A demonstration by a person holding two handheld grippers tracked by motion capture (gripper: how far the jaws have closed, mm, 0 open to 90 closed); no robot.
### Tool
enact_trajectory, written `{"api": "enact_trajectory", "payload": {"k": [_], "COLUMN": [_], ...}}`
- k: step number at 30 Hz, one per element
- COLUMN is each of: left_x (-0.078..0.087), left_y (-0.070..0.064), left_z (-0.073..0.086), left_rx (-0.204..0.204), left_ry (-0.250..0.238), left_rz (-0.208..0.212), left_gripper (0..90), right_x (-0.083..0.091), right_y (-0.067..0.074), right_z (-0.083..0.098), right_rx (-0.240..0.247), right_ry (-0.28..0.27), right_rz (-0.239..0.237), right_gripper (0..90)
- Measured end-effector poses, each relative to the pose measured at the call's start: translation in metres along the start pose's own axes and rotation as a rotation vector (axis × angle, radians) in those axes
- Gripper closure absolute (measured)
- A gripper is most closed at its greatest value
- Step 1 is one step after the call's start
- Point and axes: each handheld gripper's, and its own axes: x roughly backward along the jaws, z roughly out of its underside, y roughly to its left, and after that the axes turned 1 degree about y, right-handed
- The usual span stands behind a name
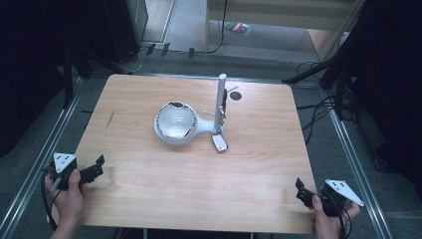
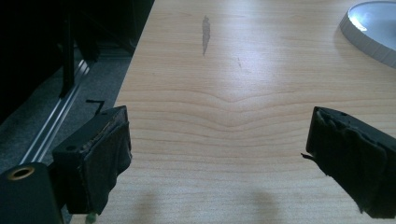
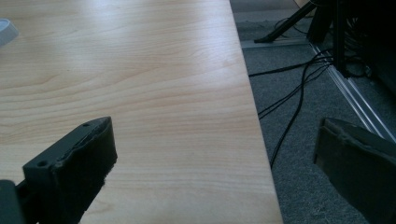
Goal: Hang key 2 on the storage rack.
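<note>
A white stand mixer base (image 1: pixel 199 127) with a shiny round bowl (image 1: pixel 173 121) and an upright post (image 1: pixel 221 102) sits at the middle of the wooden table (image 1: pixel 149 189). A small white-rimmed piece (image 1: pixel 220 143) lies just in front of it. My left gripper (image 1: pixel 99 167) rests at the table's left front edge, open, with bare wood between its jaws. My right gripper (image 1: pixel 302 191) is at the right front corner, open and holding nothing. The bowl's rim (image 2: pixel 373 28) shows at the top right of the left gripper view.
A dark streak (image 2: pixel 205 32) marks the wood ahead of the left gripper. A round black hole (image 1: pixel 235 95) lies near the table's far edge. Cables (image 3: pixel 299 88) and a metal rail (image 3: pixel 355 98) run on the grey floor to the right.
</note>
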Motion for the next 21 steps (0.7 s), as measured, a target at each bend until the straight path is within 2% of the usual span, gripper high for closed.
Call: {"api": "enact_trajectory", "payload": {"k": [3, 7, 12, 15, 18, 21], "left_x": [0.0000, -0.0001, -0.0014, -0.0016, -0.0016, -0.0020], "left_y": [0.0001, 0.0006, 0.0013, 0.0010, 0.0002, -0.0009], "left_z": [0.0000, -0.0004, -0.0011, -0.0011, -0.0010, -0.0012], "left_rx": [0.001, 0.000, -0.001, -0.002, -0.007, -0.013], "left_ry": [0.000, 0.004, 0.005, 0.004, 0.002, 0.008], "left_rz": [0.001, 0.005, 0.019, 0.016, 0.009, -0.003], "left_gripper": [7.0, 6.9, 7.0, 7.0, 7.0, 7.0], "right_x": [0.0036, 0.0050, 0.0042, 0.0024, 0.0027, 0.0040], "right_y": [-0.0048, -0.0077, -0.0108, -0.0080, -0.0058, -0.0021], "right_z": [0.0020, 0.0044, 0.0062, 0.0083, 0.0076, 0.0065], "right_rx": [-0.006, 0.023, 0.009, 0.021, -0.010, -0.006], "right_ry": [-0.003, -0.005, -0.005, 0.007, 0.009, 0.008], "right_rz": [-0.005, -0.013, -0.046, -0.056, -0.092, -0.090], "right_gripper": [0.0, 0.0, 0.1, 0.1, 0.1, 0.1]}}
